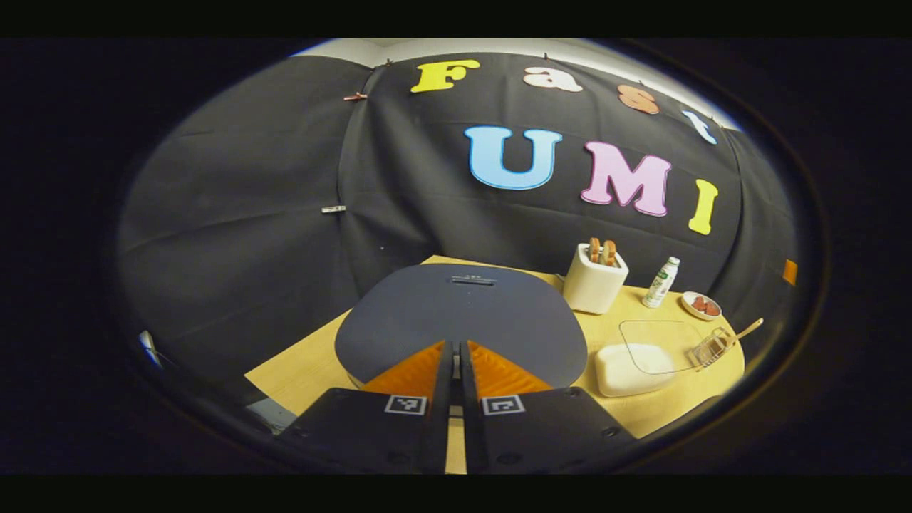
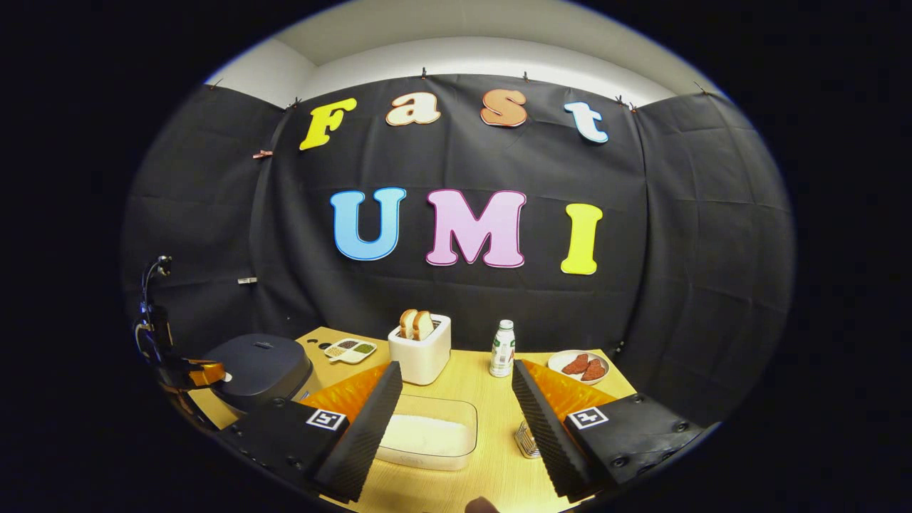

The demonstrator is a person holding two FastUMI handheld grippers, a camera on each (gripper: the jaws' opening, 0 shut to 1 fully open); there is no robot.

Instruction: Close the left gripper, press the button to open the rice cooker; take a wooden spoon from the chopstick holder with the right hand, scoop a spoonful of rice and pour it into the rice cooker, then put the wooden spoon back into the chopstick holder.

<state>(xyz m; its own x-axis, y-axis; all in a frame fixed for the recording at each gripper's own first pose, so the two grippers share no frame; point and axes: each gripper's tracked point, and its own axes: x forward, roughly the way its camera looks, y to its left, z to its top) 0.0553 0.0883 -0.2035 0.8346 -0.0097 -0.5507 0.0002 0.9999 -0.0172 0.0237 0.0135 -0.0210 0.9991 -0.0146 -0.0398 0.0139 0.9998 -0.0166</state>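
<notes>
1. The rice cooker (image 1: 459, 324), dark and with its lid down, sits at the left side of the desk (image 1: 299, 374), close in front of the left gripper (image 1: 456, 356).
2. The left gripper's jaws are clenched together with nothing between them, and its tips hang over the near part of the cooker lid; whether they touch it cannot be told.
3. In the right gripper view the left gripper (image 2: 203, 372) shows at the cooker's (image 2: 260, 370) near left rim.
4. The right gripper (image 2: 452, 399) hangs over the near middle of the desk, jaws released wide and empty.
5. Between its fingers lies a clear container of rice (image 2: 427, 434), close to the near edge.
6. Just right of that container stands the chopstick holder (image 1: 709, 348), a clear rack with the wooden spoon (image 1: 741, 333) leaning out of it.
7. Farther back, a white toaster (image 2: 422, 349) with two slices of bread stands mid-desk.
8. A small bottle (image 2: 503, 349) stands to its right.
9. A plate of reddish pieces (image 2: 581, 365) lies towards the far right corner.
10. A small divided dish (image 2: 350, 349) lies near the far edge, behind the cooker.
</notes>
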